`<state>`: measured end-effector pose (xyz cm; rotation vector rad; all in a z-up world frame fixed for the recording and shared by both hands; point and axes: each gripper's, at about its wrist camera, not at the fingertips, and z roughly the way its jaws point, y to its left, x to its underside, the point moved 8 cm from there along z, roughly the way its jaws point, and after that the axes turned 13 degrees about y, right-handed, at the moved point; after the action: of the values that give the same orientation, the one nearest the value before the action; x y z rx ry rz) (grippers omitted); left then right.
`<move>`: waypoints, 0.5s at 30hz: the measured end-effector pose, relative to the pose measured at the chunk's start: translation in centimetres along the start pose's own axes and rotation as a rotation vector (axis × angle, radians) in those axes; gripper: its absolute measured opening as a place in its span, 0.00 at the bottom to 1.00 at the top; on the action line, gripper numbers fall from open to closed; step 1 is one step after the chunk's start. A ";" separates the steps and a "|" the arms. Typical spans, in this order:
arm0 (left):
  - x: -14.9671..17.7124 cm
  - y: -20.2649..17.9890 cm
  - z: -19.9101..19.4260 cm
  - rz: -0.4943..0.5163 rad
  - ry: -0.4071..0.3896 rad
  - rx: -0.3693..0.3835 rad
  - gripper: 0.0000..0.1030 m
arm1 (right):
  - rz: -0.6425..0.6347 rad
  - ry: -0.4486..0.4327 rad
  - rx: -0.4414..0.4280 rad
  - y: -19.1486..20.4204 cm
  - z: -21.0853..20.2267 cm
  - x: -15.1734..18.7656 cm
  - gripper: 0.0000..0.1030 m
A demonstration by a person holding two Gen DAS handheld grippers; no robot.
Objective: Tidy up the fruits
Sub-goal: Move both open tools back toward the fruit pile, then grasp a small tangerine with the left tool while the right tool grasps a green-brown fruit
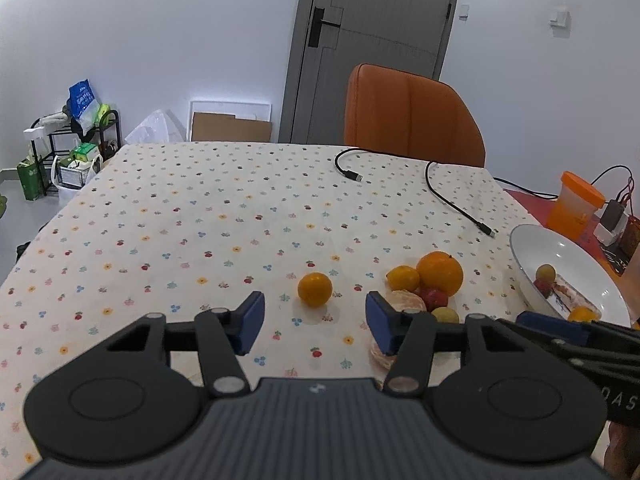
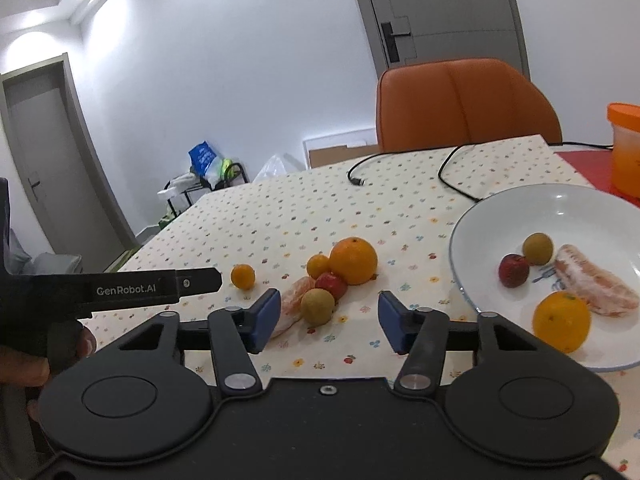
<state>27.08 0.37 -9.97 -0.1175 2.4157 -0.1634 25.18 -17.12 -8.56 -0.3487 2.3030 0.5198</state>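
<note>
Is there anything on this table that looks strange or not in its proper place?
Yes. Two loose black cables lie across the tablecloth near the fruit. One small orange sits apart from the fruit pile, and peeled segments lie bare on the cloth.

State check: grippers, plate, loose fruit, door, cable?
left gripper: jaws open, empty
right gripper: jaws open, empty
white plate: holds four fruits
fruit pile: on cloth, outside plate
lone orange: apart from pile
peeled citrus: peeled, on cloth
door: closed
black cable: loose, ends unplugged
</note>
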 end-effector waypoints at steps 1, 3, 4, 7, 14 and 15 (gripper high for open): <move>-0.1 0.0 0.2 -0.001 0.003 0.000 0.51 | 0.000 0.006 -0.003 0.0 0.2 0.0 0.48; -0.3 0.0 0.7 -0.002 0.008 0.001 0.50 | -0.002 0.019 -0.010 0.2 0.8 -0.1 0.44; -0.4 0.0 1.0 -0.002 0.011 0.002 0.49 | -0.003 0.024 -0.010 0.2 1.0 -0.2 0.44; -0.6 0.1 1.8 -0.005 0.022 0.002 0.45 | -0.009 0.037 -0.016 0.4 1.7 -0.4 0.42; -0.9 0.1 3.3 -0.004 0.041 0.003 0.42 | -0.017 0.062 -0.015 0.4 3.3 -0.8 0.37; -1.0 0.0 3.5 -0.003 0.043 0.003 0.42 | -0.017 0.067 -0.014 0.4 3.6 -0.9 0.36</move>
<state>30.11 0.23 -11.96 -0.1175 2.4583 -0.1729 27.82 -15.06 -10.14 -0.3976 2.3595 0.5239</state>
